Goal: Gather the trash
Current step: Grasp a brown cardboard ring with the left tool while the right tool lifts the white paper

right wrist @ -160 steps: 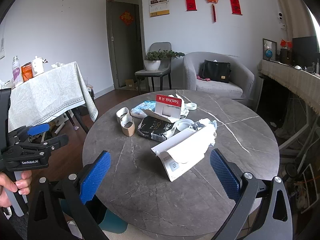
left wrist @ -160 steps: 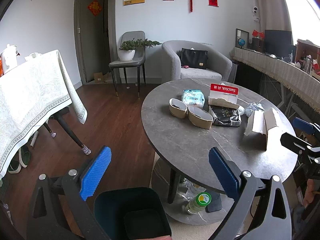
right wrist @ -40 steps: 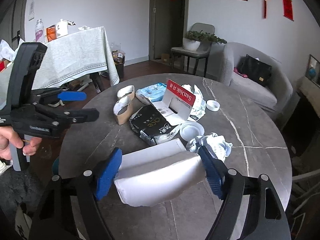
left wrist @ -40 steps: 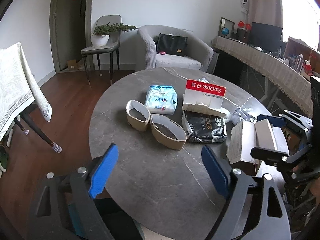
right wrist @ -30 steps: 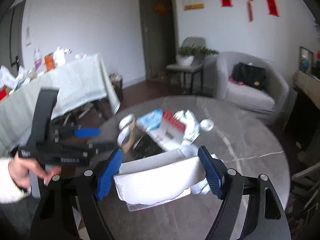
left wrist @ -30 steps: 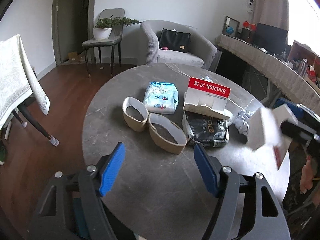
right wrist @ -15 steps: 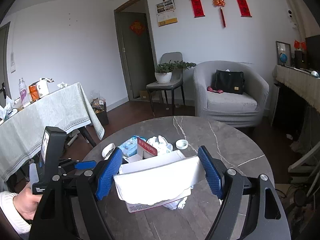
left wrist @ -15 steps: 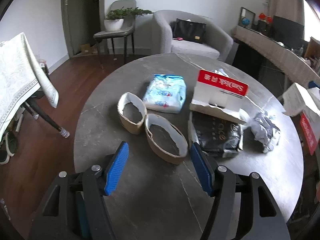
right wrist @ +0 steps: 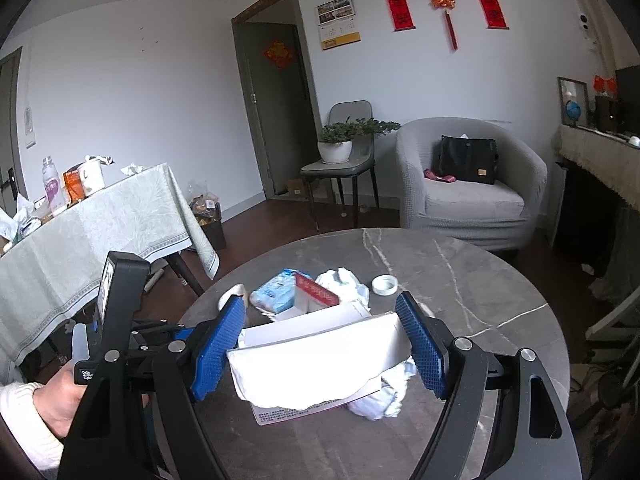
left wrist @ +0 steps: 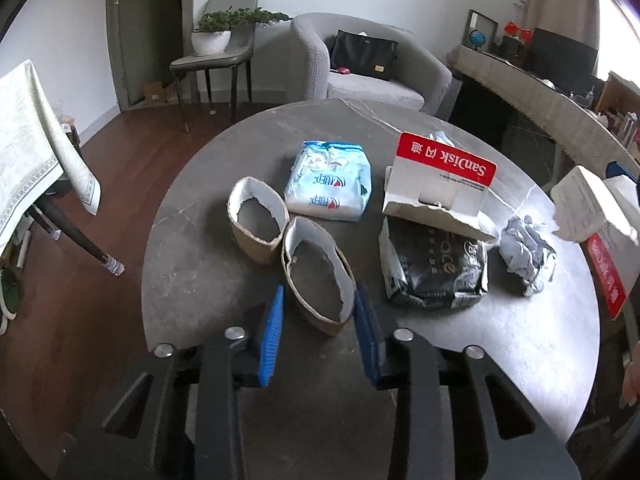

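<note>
1. Left gripper (left wrist: 318,312): jaws just closed in, blue pads now pressed against both sides of the nearer torn paper cup (left wrist: 318,284), which stands on the round grey table (left wrist: 224,276) near its front edge.
2. Second torn paper cup (left wrist: 258,226): upright just behind and left of the first, touching or nearly touching it; not held.
3. Right gripper (right wrist: 322,344): clamped on a torn white carton (right wrist: 316,360), pads against its two ends; carton raised clear above the tabletop, red-printed flap hanging at its underside.
4. Blue tissue pack (left wrist: 330,186): flat on the table behind the cups.
5. Red-and-white SanDisk card box (left wrist: 438,186): torn open, propped on a black foil pouch (left wrist: 436,270).
6. Crumpled grey-white paper (left wrist: 528,256): on the table right of the pouch, below the raised carton.
7. Small white lid (right wrist: 384,284): lying alone toward the table's far side.
8. Person's hand (right wrist: 60,404) in a white sleeve: gripping the left tool's handle, seen from the right wrist.
</note>
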A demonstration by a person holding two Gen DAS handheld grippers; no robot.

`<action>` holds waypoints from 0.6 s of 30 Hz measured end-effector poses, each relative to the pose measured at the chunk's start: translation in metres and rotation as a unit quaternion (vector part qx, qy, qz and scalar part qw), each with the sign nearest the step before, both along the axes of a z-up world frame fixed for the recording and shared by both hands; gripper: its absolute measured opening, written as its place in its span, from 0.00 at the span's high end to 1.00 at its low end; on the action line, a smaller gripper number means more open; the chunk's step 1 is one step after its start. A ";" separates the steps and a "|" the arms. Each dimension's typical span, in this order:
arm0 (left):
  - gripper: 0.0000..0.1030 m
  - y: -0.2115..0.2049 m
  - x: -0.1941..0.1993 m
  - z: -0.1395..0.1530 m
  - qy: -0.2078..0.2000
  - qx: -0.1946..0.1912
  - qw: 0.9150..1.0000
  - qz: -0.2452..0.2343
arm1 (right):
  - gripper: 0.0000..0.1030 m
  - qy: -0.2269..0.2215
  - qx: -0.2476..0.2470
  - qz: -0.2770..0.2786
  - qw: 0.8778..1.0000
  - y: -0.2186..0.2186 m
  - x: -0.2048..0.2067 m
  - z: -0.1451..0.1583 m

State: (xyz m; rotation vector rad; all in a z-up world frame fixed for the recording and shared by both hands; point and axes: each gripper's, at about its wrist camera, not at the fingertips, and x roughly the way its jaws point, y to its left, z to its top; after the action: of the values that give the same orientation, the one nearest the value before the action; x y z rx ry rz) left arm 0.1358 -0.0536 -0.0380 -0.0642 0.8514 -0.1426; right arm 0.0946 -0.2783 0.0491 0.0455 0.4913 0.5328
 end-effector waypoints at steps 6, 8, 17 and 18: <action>0.68 0.006 -0.014 0.001 -0.015 0.002 1.000 -0.020 | 0.24 0.003 0.003 0.006 1.000 0.015 -0.004 0.001; 0.68 0.007 -0.019 0.004 -0.020 0.002 0.999 -0.025 | 0.24 0.005 0.001 0.008 1.000 0.021 -0.004 0.000; 0.68 0.026 -0.054 0.020 -0.039 0.017 0.998 -0.056 | 0.24 0.013 0.000 0.027 1.000 0.058 -0.011 -0.004; 0.68 0.029 -0.057 0.021 -0.039 0.018 0.997 -0.057 | 0.24 0.014 0.003 0.030 0.999 0.062 -0.012 -0.005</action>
State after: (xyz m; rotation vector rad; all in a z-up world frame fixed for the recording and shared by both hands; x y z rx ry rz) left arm 0.0793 -0.0247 -0.0173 0.0233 0.7789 -0.2348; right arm 0.0826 -0.2161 0.0444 0.0449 0.5193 0.5939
